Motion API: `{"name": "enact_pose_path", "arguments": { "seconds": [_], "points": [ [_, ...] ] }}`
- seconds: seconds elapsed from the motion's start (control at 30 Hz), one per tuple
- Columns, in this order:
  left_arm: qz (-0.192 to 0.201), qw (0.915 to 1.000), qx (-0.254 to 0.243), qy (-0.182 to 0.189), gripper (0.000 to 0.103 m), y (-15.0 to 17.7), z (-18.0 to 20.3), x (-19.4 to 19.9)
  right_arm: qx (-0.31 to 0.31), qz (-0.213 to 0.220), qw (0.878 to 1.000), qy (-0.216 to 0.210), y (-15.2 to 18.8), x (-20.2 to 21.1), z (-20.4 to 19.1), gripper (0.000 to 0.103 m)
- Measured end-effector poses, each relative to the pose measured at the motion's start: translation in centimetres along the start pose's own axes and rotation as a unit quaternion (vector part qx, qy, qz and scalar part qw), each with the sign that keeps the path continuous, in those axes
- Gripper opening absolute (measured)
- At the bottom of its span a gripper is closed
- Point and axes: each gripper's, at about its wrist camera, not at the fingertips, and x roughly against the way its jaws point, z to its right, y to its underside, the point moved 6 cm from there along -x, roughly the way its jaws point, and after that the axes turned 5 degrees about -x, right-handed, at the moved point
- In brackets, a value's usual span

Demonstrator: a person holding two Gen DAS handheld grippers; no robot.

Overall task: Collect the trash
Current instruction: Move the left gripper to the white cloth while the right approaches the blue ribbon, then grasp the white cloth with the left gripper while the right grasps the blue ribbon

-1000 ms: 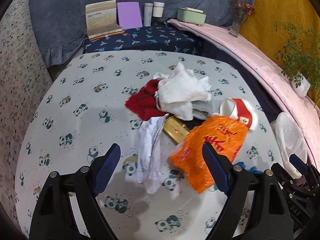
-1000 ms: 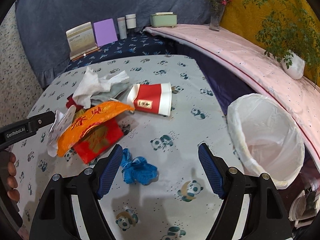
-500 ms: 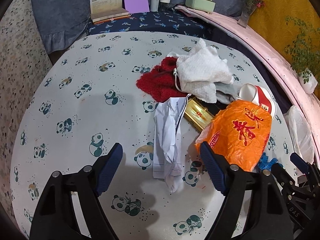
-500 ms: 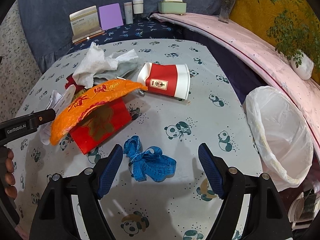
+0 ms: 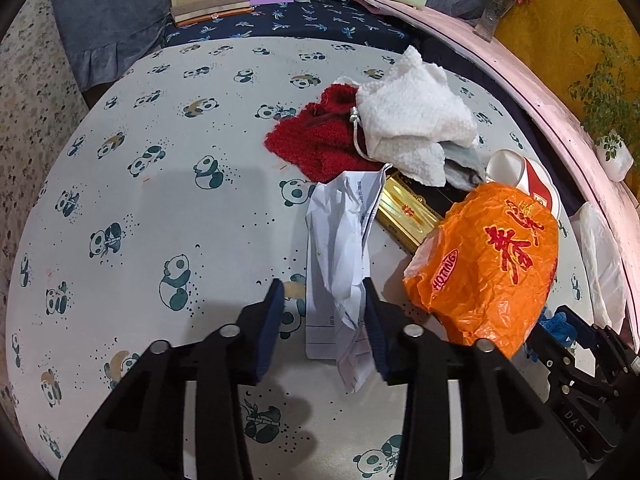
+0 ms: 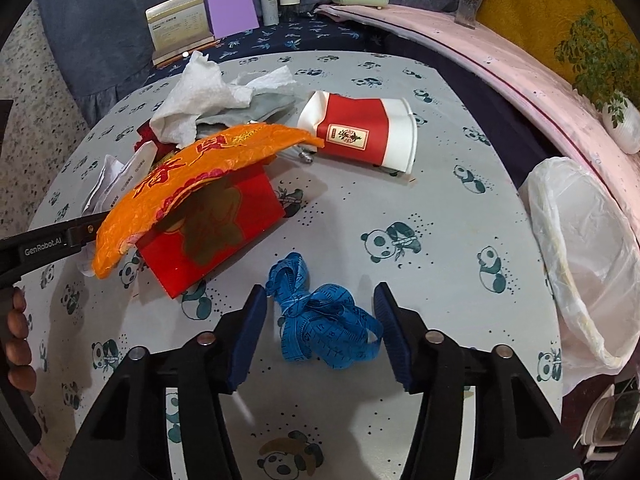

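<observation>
While both tools (image 5: 322, 308) (image 6: 320, 308) close, paper (image 5: 340, 248) and tape (image 6: 320, 316) sit between — ungripped.

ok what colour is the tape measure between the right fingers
Blue tape measure; clearest in the right wrist view.

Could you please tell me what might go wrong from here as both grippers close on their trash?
1. The left gripper is closing with the crumpled paper off-centre, against one pad; it may slip out.
2. The right gripper is closing around the tape measure; its loose loops could snag or trail.
3. The bag hangs beyond the table edge, so drops could miss.
</observation>
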Motion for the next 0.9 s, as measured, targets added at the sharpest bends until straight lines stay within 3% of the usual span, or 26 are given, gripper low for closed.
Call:
{"name": "enact_pose_path", "arguments": {
  "seconds": [0.1,0.2,0.6,0.9],
  "points": [
    [0.0,1.0,0.0,0.003,0.017,0.0,0.0,0.0,-0.004,-0.007,1.0,-0.008,0.1,-0.3,-0.1,0.038],
    [0.004,1.0,-0.003,-0.001,0.01,-0.1,0.0,0.3,-0.012,-0.011,1.0,-0.017,0.3,-0.4,0.1,0.03],
    [0.043,0.999,-0.011,0.005,0.009,-1.6,1.4,3.7,-0.03,0.019,0.999,-0.028,-0.6,1.6,1.1,0.024],
    [0.079,0.9958,-0.041,0.024,0.009,-3.7,5.3,6.7,-0.052,0.068,0.996,-0.027,-2.4,5.1,3.4,0.024]
  ]
}}
